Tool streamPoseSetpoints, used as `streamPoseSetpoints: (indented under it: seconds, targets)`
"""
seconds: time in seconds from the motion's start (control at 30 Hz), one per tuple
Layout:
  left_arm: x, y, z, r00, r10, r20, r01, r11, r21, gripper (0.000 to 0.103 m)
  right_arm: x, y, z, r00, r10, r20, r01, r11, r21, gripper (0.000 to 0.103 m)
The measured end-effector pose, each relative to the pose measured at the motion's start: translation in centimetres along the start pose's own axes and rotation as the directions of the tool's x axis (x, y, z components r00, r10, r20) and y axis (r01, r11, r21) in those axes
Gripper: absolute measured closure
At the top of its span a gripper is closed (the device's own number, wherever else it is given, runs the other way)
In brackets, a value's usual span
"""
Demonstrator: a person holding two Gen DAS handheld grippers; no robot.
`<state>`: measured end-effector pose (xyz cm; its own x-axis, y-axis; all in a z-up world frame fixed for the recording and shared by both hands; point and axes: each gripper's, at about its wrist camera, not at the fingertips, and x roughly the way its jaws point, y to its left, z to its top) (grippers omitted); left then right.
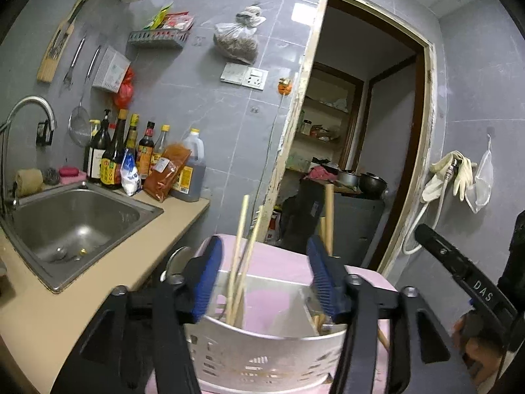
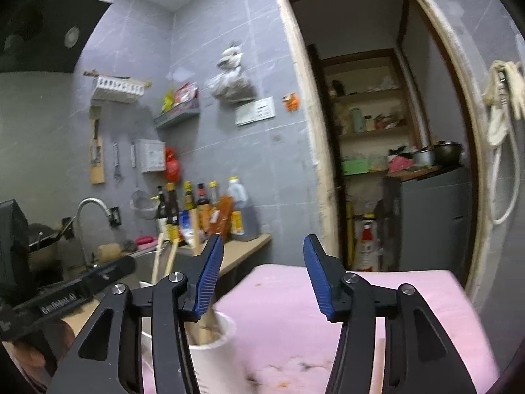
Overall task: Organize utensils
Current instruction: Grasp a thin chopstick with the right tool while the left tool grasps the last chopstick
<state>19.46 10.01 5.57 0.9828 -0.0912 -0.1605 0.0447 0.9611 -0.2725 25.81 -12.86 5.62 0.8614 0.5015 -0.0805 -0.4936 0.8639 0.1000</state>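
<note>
A white perforated utensil holder (image 1: pixel 262 358) stands on a pink surface (image 1: pixel 279 262) right in front of my left gripper (image 1: pixel 264 279). Wooden chopsticks (image 1: pixel 241 249) stand upright in its left compartment, and more wooden utensils (image 1: pixel 329 216) stand at its right. The left jaws are wide apart on either side of the holder's top and hold nothing. My right gripper (image 2: pixel 262 275) is open and empty above the pink surface (image 2: pixel 377 298). The holder (image 2: pixel 210 351) with chopsticks (image 2: pixel 170 256) shows below the right gripper's left finger.
A steel sink (image 1: pixel 75 223) with a tap (image 1: pixel 29 111) is set in the beige counter (image 1: pixel 108 272) at left. Sauce bottles (image 1: pixel 131 154) line the wall. An open doorway (image 1: pixel 354 151) leads to shelves and a dark cabinet. Gloves (image 1: pixel 456 170) hang at right.
</note>
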Motion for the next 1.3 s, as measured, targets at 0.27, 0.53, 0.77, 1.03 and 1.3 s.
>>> streamPoseSetpoints:
  seconds: [0.27, 0.53, 0.77, 1.03, 1.3]
  targets:
    - [-1.2, -4.6, -0.8, 0.994, -0.098, -0.056, 0.102, 0.991, 0.081, 0.031, -5.7, -4.7, 0.8, 0.990, -0.139, -0.031, 0.137, 0.989, -0.046, 0.026]
    - [-0.7, -8.9, -3.7, 0.957, -0.200, -0.211, 0.233, 0.961, 0.146, 0.029, -10.2, -8.1, -1.7, 0.952, -0.243, -0.184, 0.233, 0.970, -0.075, 0.020]
    - [0.6, -11.3, -7.3, 0.900, -0.213, -0.380, 0.289, 0.945, 0.156, 0.029, -12.4, -9.3, -5.6, 0.894, -0.241, -0.377, 0.231, 0.970, -0.072, 0.020]
    - [3.5, -12.1, -10.5, 0.817, -0.161, -0.554, 0.283, 0.949, 0.142, 0.029, -12.3, -6.8, -9.0, 0.826, -0.131, -0.549, 0.103, 0.991, -0.082, 0.025]
    - [5.3, -10.6, -11.4, 0.748, -0.147, -0.647, 0.247, 0.967, 0.066, 0.029, -9.5, -4.9, -11.7, 0.725, -0.137, -0.675, 0.049, 0.988, -0.148, 0.042]
